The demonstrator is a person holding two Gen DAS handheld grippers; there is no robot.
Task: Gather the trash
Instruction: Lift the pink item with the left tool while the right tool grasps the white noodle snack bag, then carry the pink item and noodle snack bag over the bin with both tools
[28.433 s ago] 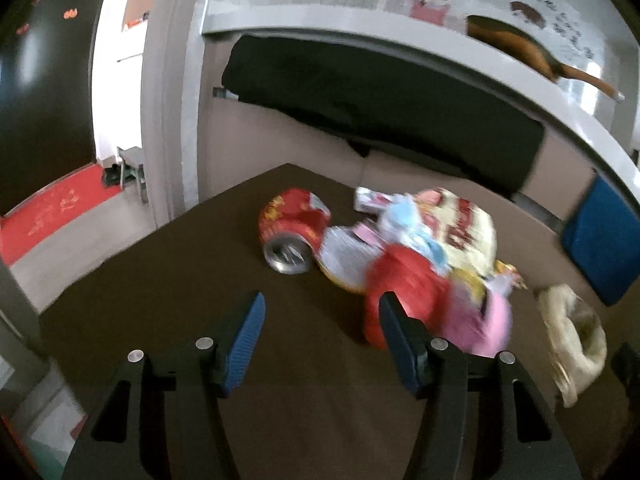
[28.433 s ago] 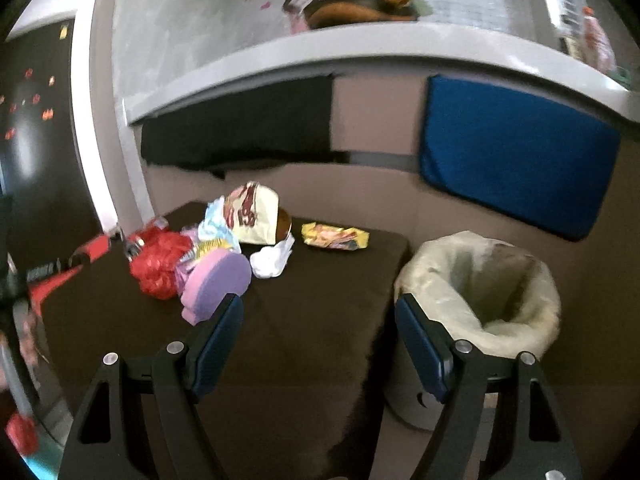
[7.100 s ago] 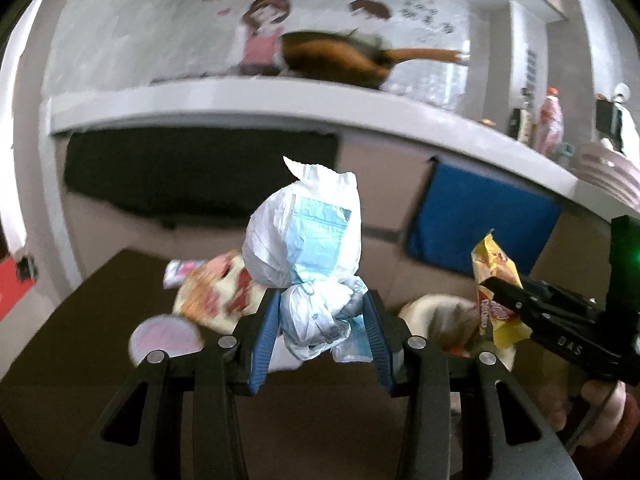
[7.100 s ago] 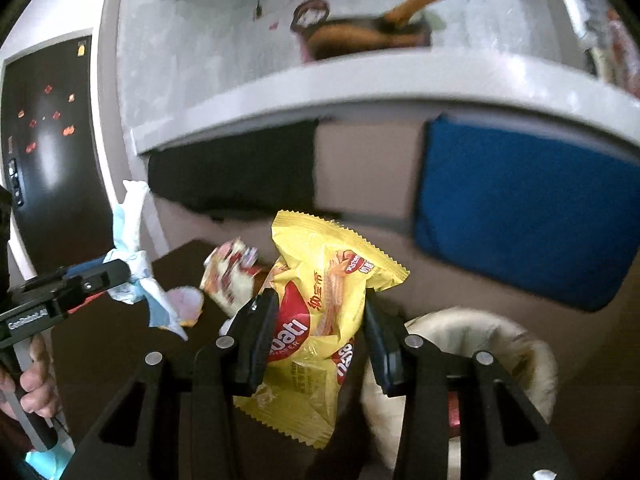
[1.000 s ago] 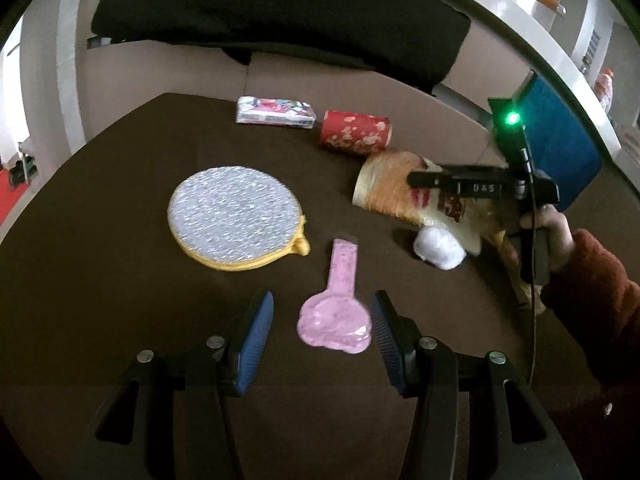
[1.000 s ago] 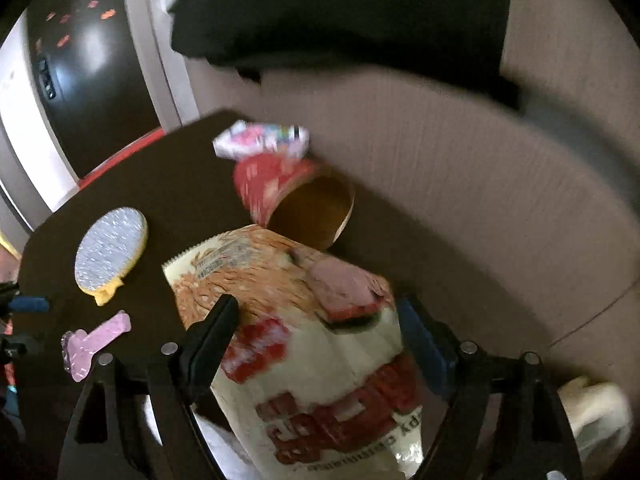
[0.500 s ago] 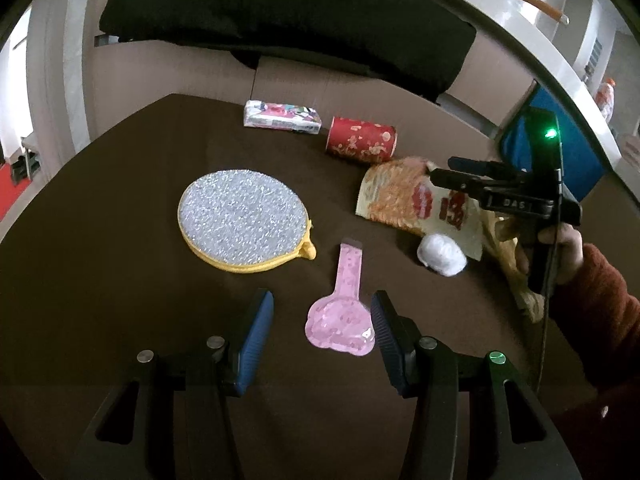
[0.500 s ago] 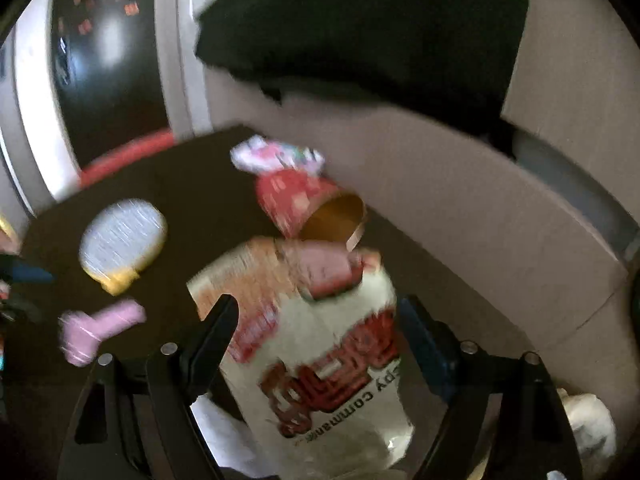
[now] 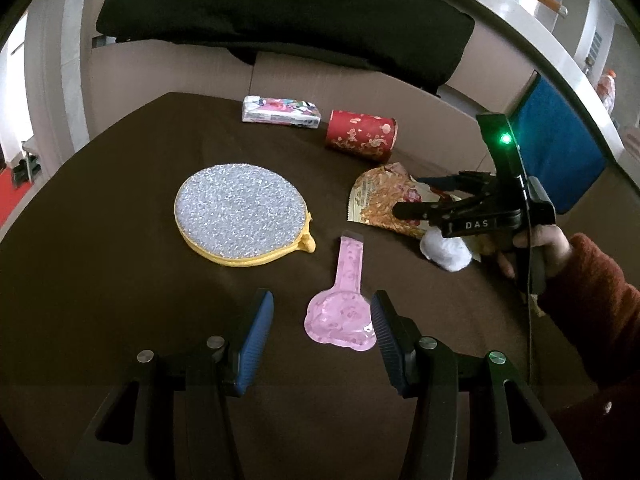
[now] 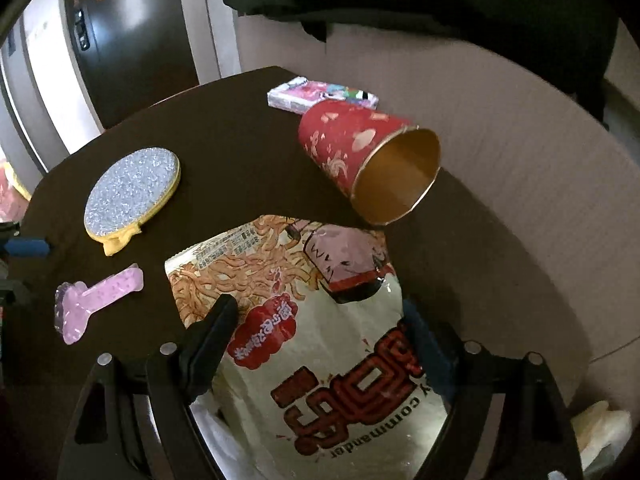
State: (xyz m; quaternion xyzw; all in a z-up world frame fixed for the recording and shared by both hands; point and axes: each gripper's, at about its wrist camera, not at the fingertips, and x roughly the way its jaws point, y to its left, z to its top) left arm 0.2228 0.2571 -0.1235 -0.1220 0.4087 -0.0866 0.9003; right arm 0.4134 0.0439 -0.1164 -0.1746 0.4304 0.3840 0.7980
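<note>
The left claw (image 9: 322, 334) is spread wide and holds nothing. The pink wrapper (image 9: 342, 312) lies flat on the dark desk (image 9: 100, 208) right between its blue fingers (image 9: 256, 336), closer to the right one, with its thin tail pointing away. It looks light, soft and a bit shiny, so it may slip; I think the fat round end is the best spot to pinch. A little further from the left claw and off to its left lies a round silver pad with a yellow edge (image 9: 240, 214). The right claw (image 10: 320, 340) is spread too, with one finger on each side of the big snack bag (image 10: 316, 344). The bag's sides lie right by the fingers, but I cannot tell if they press on it yet. The bag looks puffy, crinkly and light, so a squeeze across its middle should work, though it may crumple. A white paper ball (image 9: 446, 252) sits just beside the bag, under that claw. Past the bag lies a red paper cup (image 10: 360, 160) on its side, open end facing the right claw; it is light and could roll. Farthest off is a small tissue pack (image 10: 320, 94).
</note>
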